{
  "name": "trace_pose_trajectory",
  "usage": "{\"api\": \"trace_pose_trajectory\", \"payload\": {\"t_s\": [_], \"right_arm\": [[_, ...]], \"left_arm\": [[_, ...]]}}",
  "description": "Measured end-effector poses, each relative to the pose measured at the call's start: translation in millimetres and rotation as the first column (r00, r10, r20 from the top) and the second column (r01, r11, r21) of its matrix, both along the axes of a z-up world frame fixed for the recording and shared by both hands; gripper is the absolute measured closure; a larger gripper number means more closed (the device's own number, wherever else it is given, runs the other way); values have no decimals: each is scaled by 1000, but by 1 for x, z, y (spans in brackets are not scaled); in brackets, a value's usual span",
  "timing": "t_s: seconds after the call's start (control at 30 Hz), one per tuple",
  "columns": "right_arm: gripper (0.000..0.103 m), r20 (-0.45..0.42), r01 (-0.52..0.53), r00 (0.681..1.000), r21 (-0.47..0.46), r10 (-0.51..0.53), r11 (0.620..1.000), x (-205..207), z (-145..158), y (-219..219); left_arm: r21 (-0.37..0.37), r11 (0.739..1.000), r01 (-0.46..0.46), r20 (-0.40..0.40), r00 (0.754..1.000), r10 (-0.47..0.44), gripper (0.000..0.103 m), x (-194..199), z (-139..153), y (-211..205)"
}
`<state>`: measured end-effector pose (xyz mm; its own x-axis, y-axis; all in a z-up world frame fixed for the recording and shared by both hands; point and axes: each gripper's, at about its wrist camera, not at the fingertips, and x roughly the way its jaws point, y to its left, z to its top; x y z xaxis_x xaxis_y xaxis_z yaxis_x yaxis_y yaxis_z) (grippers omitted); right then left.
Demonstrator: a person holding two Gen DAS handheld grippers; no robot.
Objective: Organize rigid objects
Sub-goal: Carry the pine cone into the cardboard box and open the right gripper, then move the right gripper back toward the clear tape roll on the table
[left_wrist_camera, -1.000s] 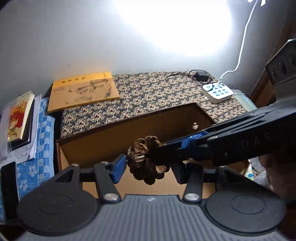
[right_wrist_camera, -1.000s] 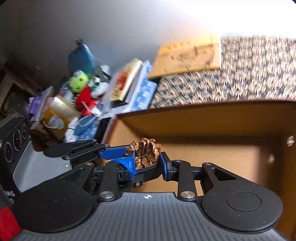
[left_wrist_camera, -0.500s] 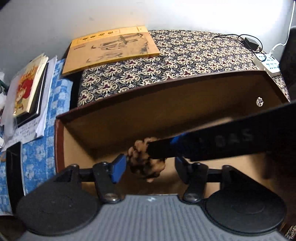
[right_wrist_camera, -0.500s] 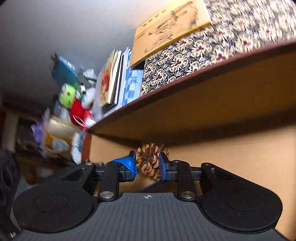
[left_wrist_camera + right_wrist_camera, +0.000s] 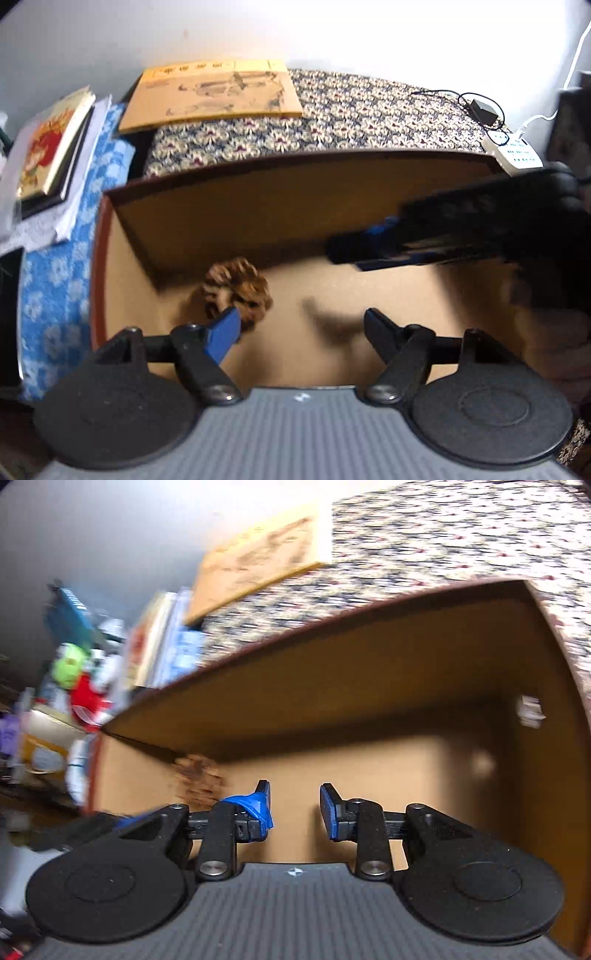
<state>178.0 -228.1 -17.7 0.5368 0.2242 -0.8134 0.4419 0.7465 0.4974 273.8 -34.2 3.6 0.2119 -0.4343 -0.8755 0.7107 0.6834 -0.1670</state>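
Note:
A brown pine cone (image 5: 236, 291) lies on the floor of the open brown box (image 5: 295, 206), near its back left corner. My left gripper (image 5: 301, 319) hangs just above the floor with its jaws opening wide. Its blue left fingertip (image 5: 227, 326) is right in front of the cone, and nothing sits between the fingers. My right gripper (image 5: 295, 794) is open and holds nothing. In the right wrist view the cone (image 5: 199, 779) is a blur to its left. In the left wrist view the right gripper (image 5: 369, 253) reaches in from the right, apart from the cone.
A patterned cloth surface (image 5: 369, 110) lies behind the box, with a yellow book (image 5: 214, 92), a black adapter (image 5: 484, 110) and a white power strip (image 5: 513, 155) on it. Stacked books (image 5: 51, 144) rest on blue cloth (image 5: 55, 277) at the left. Toys (image 5: 70, 664) clutter the far left.
Both grippers had the pine cone between their fingers. They have let go, and the cone now lies on the box floor. The right gripper has drawn away to the right, and both have sunk lower.

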Motion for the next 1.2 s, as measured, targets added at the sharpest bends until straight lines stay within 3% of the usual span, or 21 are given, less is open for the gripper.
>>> {"api": "trace_pose_trajectory", "payload": {"t_s": [0.23, 0.53, 0.8, 1.03, 1.07, 1.2], "right_arm": [[90, -26, 87, 996, -7, -87, 996, -30, -7, -19], [89, 59, 71, 996, -116, -65, 991, -53, 27, 0], [89, 173, 49, 985, -222, -10, 974, -77, 67, 37], [89, 232, 25, 972, -266, 39, 964, -107, 76, 54], [89, 235, 13, 971, -269, 52, 963, -112, 76, 55], [89, 255, 3, 964, -282, 72, 959, -133, 78, 61]], "left_arm": [[23, 1000, -1, 13, 1000, 1, 28, -3, -4, -3], [54, 999, -9, 108, 994, 3, 28, -21, 19, -6], [106, 989, -103, 295, 953, 67, 23, -51, 55, -1], [122, 973, -197, 384, 913, 137, 18, -88, 76, 1], [123, 970, -210, 393, 908, 147, 14, -93, 78, 1], [131, 957, -259, 401, 897, 188, 14, -113, 84, 0]]}}
